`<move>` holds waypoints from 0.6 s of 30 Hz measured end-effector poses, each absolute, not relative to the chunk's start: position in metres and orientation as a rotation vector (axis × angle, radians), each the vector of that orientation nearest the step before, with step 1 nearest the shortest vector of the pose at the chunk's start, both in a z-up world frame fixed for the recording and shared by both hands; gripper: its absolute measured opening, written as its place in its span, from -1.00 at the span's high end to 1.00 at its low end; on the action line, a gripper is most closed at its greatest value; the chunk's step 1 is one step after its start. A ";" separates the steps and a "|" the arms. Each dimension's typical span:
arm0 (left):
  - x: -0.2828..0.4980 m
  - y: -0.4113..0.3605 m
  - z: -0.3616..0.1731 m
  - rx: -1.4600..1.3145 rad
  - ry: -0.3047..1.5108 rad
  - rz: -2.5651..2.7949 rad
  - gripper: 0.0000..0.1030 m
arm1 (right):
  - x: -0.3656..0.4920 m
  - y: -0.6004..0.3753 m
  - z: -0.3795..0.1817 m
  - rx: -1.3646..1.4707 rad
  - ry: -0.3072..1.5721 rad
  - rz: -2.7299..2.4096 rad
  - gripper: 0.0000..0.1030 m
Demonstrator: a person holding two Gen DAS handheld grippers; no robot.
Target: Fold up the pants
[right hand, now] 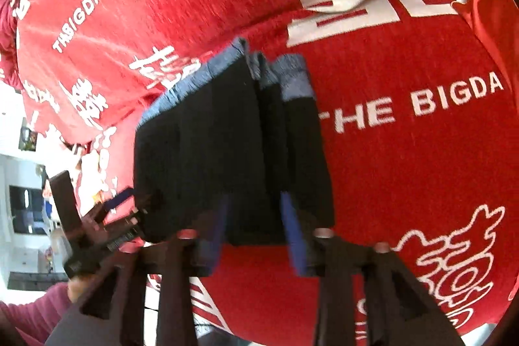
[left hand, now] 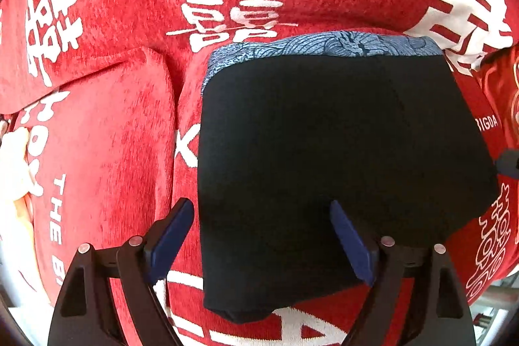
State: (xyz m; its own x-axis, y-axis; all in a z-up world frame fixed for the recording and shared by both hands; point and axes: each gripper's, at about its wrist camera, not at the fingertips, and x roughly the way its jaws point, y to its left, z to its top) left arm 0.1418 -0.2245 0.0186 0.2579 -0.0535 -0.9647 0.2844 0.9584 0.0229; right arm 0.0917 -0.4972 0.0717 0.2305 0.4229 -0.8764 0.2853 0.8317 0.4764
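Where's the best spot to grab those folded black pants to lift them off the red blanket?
Probably the thick folded edge nearest the left tongs, coming from above: the black pants lie flat, and that rounded fold keeps every layer together.

left gripper (left hand: pixel 261 244): black frame, silver rivets, blue fingers (left hand: pixel 172 235) | right gripper (right hand: pixel 254 235): same | sleeve (right hand: pixel 29 313): maroon

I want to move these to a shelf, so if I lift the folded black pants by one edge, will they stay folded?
Probably not. The pants are soft cloth in loose stacked layers, visible at their edge, so they would likely droop and unfold. They look light. The fuzzy red blanket may drag on them if pushed.
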 end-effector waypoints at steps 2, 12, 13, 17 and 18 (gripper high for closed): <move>0.143 -0.226 0.018 0.217 1.286 -0.240 -0.69 | 0.097 -0.491 0.068 0.611 1.377 0.097 0.00; 0.147 -0.224 0.013 0.220 1.303 -0.269 -0.81 | 0.092 -0.472 0.051 0.476 1.465 -0.010 0.33; 0.148 -0.224 0.012 0.225 1.306 -0.260 -0.87 | 0.091 -0.470 0.051 0.466 1.464 -0.019 0.33; 0.153 -0.218 0.006 0.185 1.341 -0.281 -0.96 | 0.089 -0.466 0.053 0.450 1.458 -0.071 0.33; 0.153 -0.217 0.006 0.187 1.342 -0.284 -0.96 | 0.088 -0.465 0.053 0.454 1.454 -0.086 0.33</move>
State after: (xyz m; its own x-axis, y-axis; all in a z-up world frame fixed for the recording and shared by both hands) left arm 0.1533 -0.2175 0.0059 0.1998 -0.0953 -0.9752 0.3082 0.9508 -0.0298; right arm 0.0879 -0.4649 0.0525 0.1292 0.2142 -0.9682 0.3271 0.9125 0.2456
